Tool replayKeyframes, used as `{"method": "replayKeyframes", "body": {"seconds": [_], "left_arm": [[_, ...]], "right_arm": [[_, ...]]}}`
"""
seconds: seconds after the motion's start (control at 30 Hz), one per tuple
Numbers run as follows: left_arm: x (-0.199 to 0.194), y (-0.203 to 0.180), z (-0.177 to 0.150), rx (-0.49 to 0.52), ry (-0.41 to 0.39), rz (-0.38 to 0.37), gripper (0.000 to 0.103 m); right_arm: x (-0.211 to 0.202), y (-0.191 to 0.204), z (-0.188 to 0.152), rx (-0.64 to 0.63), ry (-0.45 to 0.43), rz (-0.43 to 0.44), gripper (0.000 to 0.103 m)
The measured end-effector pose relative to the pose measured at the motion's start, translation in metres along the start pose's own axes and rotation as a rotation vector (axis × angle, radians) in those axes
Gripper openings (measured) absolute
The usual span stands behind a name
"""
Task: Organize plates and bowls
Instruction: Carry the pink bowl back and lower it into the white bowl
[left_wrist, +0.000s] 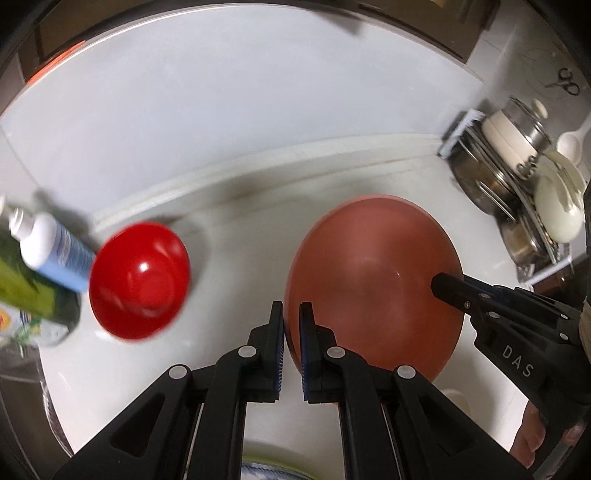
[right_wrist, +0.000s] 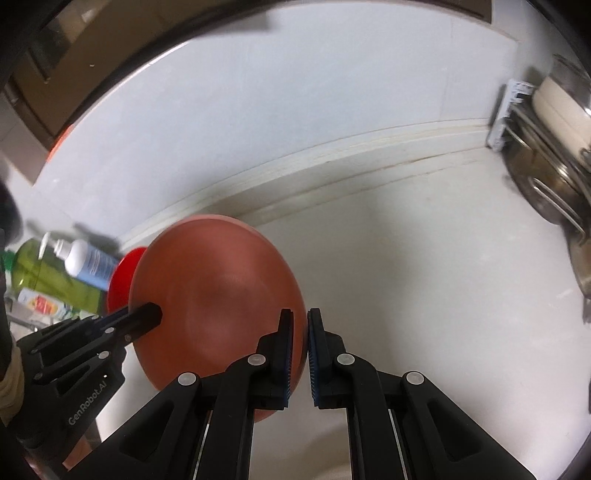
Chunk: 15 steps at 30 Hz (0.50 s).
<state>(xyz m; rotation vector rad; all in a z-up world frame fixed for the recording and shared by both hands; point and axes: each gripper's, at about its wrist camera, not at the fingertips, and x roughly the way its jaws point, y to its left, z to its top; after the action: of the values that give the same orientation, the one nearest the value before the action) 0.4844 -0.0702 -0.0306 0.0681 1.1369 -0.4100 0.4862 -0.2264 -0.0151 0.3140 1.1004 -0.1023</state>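
Plate (left_wrist: 373, 280), brick-red, broad, stiff, likely slick, held above the white counter (left_wrist: 229, 258) by opposite rims, left tongs (left_wrist: 291, 325) and right tongs (right_wrist: 307, 332) each clamped on its thin edge; red bowl (left_wrist: 140, 280) beside

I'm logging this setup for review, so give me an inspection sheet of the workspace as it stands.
Surface: white counter, against a white wall.
Job's things: large reddish-brown plate gripped at opposite rims; red bowl on the counter beside it.
Clutter: white and blue bottle, green bottle.
Grippers: left gripper and right gripper both shut on the plate's rim.
Cables: nothing seen.
Surroundings: dish rack with pots and lids.
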Motion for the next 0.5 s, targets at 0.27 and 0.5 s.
{"method": "replayKeyframes", "body": {"seconds": [0.27, 0.5], "left_arm": [[-0.012, -0.031, -0.041, 0.004, -0.005, -0.028, 0.008], [-0.020, -0.055, -0.071, 0.051, -0.003, -0.041, 0.010]], "right_arm": [[-0.032, -0.025, -0.045, -0.003, -0.017, -0.017, 0.009], [-0.058, -0.049, -0.087, 0.015, -0.025, -0.030, 0.009]]}}
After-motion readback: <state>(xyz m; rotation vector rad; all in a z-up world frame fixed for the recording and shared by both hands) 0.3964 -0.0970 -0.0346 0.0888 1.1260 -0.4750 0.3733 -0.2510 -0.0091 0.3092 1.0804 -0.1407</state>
